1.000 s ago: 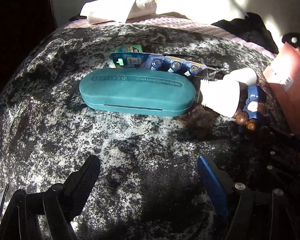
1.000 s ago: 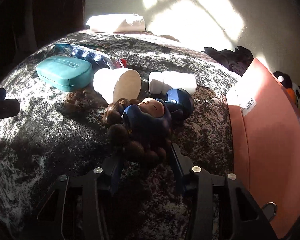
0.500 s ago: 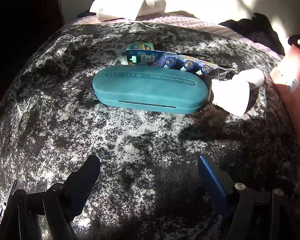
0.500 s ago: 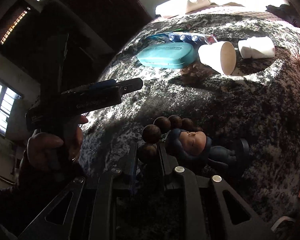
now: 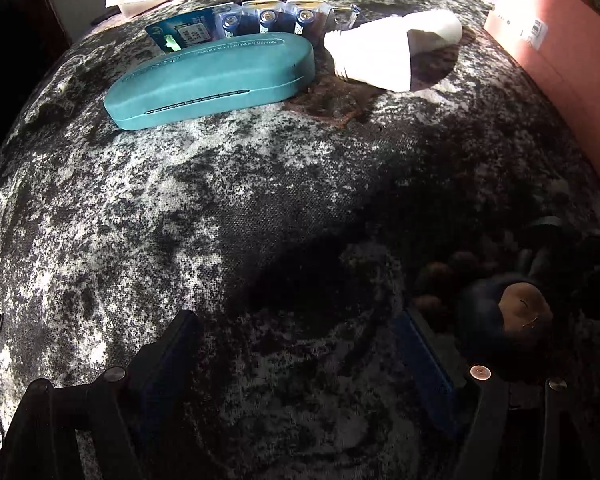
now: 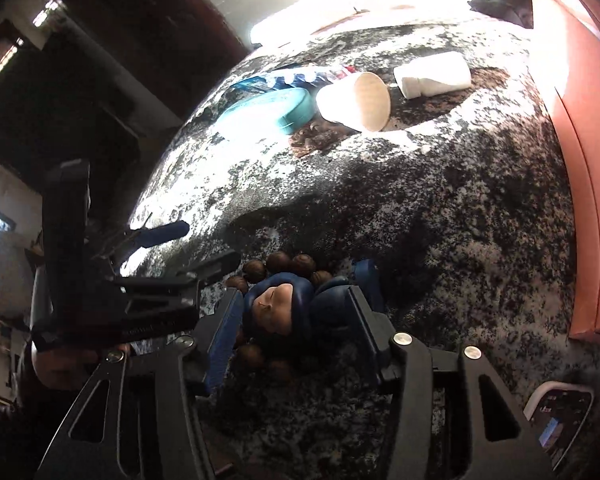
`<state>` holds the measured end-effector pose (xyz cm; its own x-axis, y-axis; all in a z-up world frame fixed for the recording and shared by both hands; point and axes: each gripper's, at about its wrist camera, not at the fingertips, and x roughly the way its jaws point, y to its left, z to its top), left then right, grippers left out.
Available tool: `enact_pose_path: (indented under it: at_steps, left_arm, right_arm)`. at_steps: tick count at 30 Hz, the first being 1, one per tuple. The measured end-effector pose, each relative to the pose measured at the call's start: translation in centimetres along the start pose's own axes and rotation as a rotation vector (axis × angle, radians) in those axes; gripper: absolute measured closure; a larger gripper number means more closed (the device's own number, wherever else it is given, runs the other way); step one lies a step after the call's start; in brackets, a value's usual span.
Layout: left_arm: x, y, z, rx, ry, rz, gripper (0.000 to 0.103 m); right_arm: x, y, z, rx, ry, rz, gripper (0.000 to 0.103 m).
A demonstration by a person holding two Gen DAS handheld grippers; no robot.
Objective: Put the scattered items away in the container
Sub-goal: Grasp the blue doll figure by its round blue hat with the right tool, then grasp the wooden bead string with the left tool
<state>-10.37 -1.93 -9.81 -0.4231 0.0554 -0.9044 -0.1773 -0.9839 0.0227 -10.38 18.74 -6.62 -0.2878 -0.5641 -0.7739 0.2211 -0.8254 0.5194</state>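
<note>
The right tool (image 6: 292, 312), jaws opening around the blue figurine (image 6: 278, 306) and bead string (image 6: 278, 262), appears mid-release short of the pink container (image 6: 580, 160); the left tool (image 5: 296, 356) hangs spread and empty, and either must next regrip and carry.

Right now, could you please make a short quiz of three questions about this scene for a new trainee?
1. True or false: the teal glasses case lies closed on the blanket.
2. Which lies between the right gripper fingers: A) the paper cup, B) the blue figurine, C) the white bottle?
3. Fill in: the left gripper holds ___.

Key: 1 true; 2 B; 3 nothing.
</note>
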Motion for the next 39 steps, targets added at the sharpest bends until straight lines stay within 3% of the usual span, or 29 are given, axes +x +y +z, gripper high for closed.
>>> enact_pose_path:
  at_steps: [4, 8, 12, 14, 16, 19, 21, 22, 29, 39]
  left_arm:
    - [0.8, -0.2, -0.9, 0.014, 0.037, 0.021, 0.019]
    - [1.0, -0.9, -1.4, 0.044, 0.04, 0.033, 0.019]
    - [0.9, -0.4, -1.4, 0.006, 0.039, -0.007, 0.019]
    - [0.9, -0.1, -1.3, -0.018, 0.035, -0.03, 0.019]
    - [0.9, 0.1, -1.1, -0.041, 0.03, -0.053, 0.019]
    - [1.1, 0.0, -0.9, -0.058, 0.024, -0.07, 0.019]
    - [1.1, 0.0, -0.8, -0.065, 0.025, -0.08, 0.019]
    - [1.1, 0.0, -0.8, -0.069, 0.027, -0.087, 0.019]
    - [1.0, 0.2, -0.6, -0.096, 0.038, -0.131, 0.015]
    - [1.0, 1.4, -0.5, -0.2, 0.077, -0.23, 0.011]
  right_arm:
    - [-0.5, -2.0, -0.6, 0.202, -0.017, 0.05, 0.058]
    - [-1.4, -1.6, -1.5, 0.248, -0.069, -0.013, 0.057]
    - [-2.1, -1.9, -2.0, 0.296, -0.102, -0.045, 0.054]
    - [-1.2, -2.9, -2.1, 0.357, -0.077, -0.016, 0.052]
    - [0.3, -4.1, -2.2, 0.427, -0.047, 0.009, 0.044]
    - [2.3, -5.7, -2.1, 0.514, -0.075, 0.073, 0.037]
    - [3.0, -6.4, -1.9, 0.547, -0.108, 0.096, 0.04]
    - [3.0, -6.4, -1.6, 0.544, -0.126, 0.092, 0.059]
    - [2.5, -5.3, -1.4, 0.513, -0.17, 0.073, 0.06]
    - [-1.1, 2.1, -0.6, 0.147, -0.304, -0.162, 0.06]
